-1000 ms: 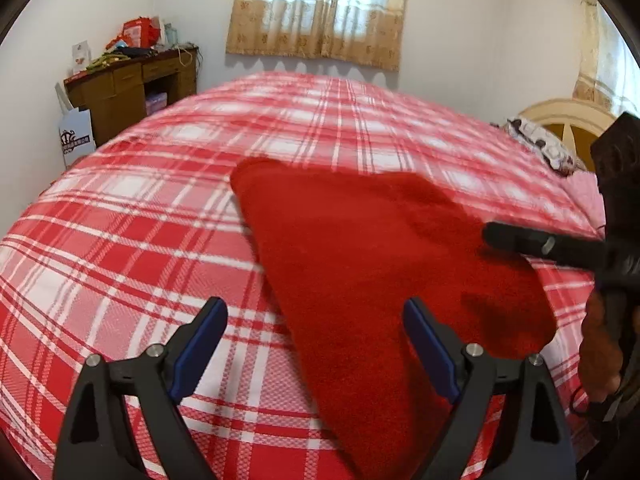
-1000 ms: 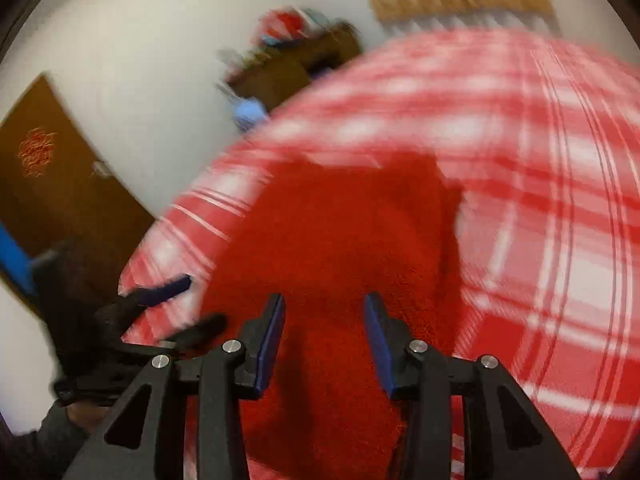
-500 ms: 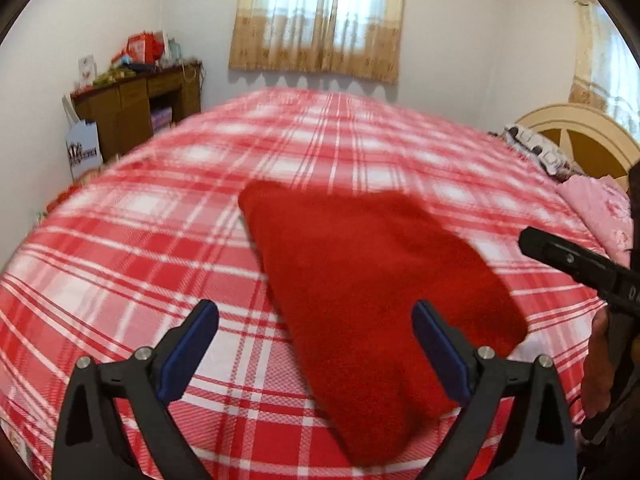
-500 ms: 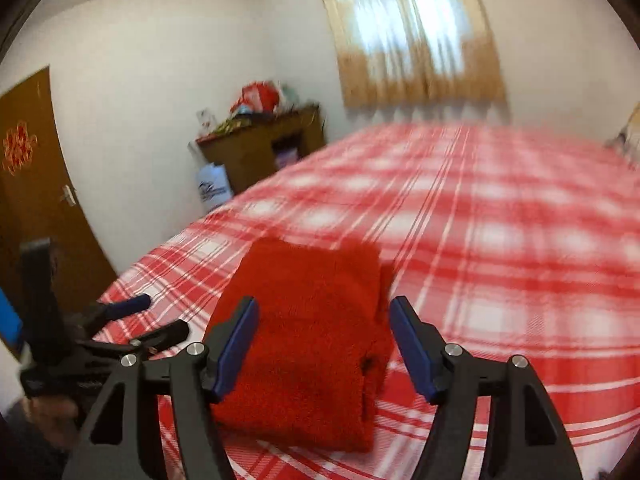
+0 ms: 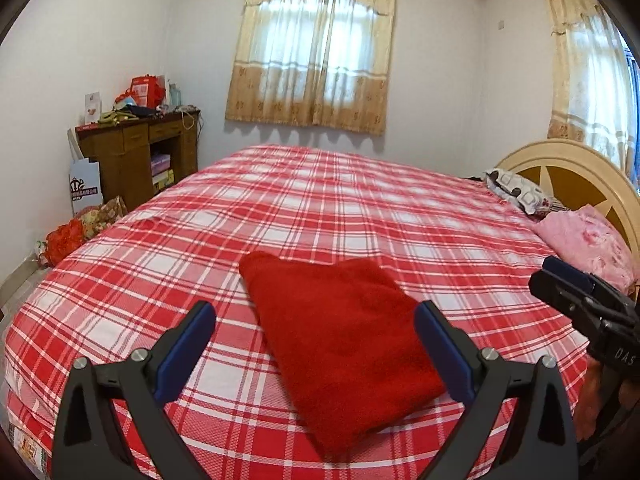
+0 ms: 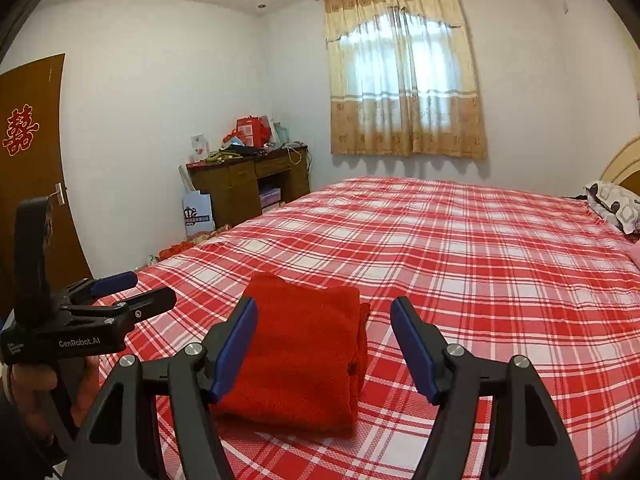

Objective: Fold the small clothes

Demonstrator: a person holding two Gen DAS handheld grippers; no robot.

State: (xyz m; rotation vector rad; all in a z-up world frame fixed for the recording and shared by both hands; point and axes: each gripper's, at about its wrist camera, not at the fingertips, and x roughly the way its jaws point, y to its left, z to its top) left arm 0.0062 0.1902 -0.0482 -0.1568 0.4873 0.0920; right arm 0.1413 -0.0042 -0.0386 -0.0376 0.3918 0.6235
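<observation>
Looking down both wrist cams, I see the folded red garment (image 5: 340, 344) lying flat on the red-and-white plaid bedspread (image 5: 360, 208), near the bed's near edge, well away from the headboard (image 5: 568, 168).

L gripper (image 5: 314, 344): fingers spread wide, nothing between the blue pads (image 5: 184, 350). It hangs above the near edge w/ the garment lying between and beyond the fingertips; the garment's right side runs under the right pad, the left pad is over bare plaid. No contact that I can see.

R gripper (image 6: 324, 344): fingers also wide apart, holding nothing. From this cam the garment (image 6: 304, 356) sits mostly behind the left pad (image 6: 236, 344) and in the left part of the gap; the right pad is over bare bedspread. The folded layers show stacked along the garment's right edge.

Each gripper shows in the other's cam: R one at the right rim of the left view (image 5: 580, 304), L one at the left rim of the right view (image 6: 120, 292), both beside the garment, apart from it.

Elsewhere: patterned pillow (image 5: 516, 192) and pink pillow (image 5: 588, 240) at the headboard end, cluttered wooden desk (image 6: 248, 184) by the wall, curtained window (image 6: 404, 80), brown door (image 6: 28, 168).
</observation>
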